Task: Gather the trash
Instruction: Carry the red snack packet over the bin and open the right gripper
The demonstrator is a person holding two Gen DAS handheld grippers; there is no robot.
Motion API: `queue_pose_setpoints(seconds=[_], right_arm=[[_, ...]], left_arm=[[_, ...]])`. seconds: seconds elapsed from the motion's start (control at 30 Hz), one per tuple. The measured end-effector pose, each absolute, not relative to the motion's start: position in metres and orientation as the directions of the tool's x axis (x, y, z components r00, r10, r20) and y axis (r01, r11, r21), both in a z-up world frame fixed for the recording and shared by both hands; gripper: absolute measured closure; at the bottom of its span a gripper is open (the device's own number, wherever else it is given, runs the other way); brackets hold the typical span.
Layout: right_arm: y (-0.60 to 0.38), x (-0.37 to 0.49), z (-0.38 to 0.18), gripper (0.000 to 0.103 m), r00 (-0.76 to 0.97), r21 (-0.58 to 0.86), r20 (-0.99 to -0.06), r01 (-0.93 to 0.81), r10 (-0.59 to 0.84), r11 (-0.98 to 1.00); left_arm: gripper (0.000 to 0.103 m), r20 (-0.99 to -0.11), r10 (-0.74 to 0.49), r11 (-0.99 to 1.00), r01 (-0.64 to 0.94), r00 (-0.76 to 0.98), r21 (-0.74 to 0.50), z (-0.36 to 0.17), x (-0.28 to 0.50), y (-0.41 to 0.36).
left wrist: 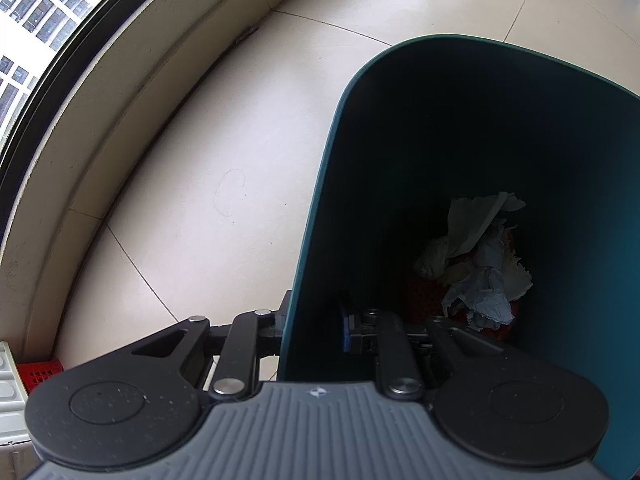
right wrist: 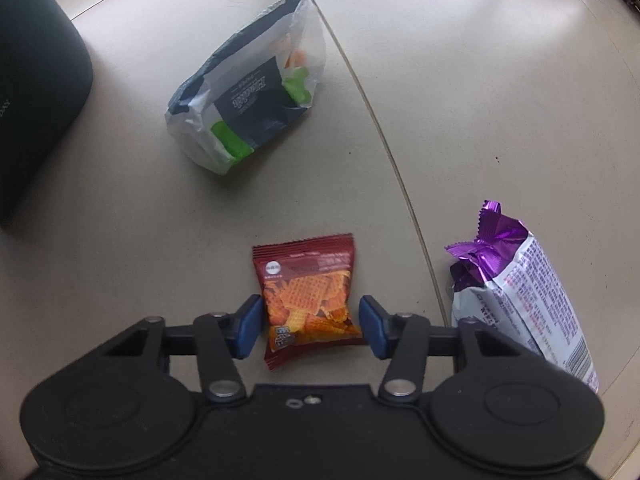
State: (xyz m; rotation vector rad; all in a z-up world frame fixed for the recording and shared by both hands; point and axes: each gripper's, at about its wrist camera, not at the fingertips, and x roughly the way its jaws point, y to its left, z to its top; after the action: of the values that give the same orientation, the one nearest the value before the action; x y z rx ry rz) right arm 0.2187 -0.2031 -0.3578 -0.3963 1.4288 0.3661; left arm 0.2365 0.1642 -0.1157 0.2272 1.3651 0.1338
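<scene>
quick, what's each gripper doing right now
Left gripper: shut on the bin rim.
Right gripper: open, one pad on each side of the red snack packet on the floor, small gaps showing, not gripping yet.

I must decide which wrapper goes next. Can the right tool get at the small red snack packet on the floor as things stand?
Probably yes. The red snack packet lies flat on the floor, already between the two blue pads of the right tool, with nothing over it. The purple wrapper and the white bag lie apart from it.
</scene>
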Motion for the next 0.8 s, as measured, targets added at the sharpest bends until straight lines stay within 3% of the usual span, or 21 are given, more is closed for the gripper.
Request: queue_pose_setpoints(seconds=[0.43, 0.8], right_arm=[[-0.214, 0.214, -0.284, 0.064, 0.166, 0.032, -0.982, -0.330, 0.091, 0.943], [-0.176, 0.207, -0.161, 0.064, 0.211, 0.115, -0.956, -0.367, 0.203, 0.923]], left_arm=[[0.083, -0.954, 0.226, 0.971, 0.036, 0.198, 0.237, -0.116, 0.237, 0.162], [0.083, -0.955, 0.226, 0.970, 0.043, 0.193, 0.238, -0.117, 0.237, 0.160]])
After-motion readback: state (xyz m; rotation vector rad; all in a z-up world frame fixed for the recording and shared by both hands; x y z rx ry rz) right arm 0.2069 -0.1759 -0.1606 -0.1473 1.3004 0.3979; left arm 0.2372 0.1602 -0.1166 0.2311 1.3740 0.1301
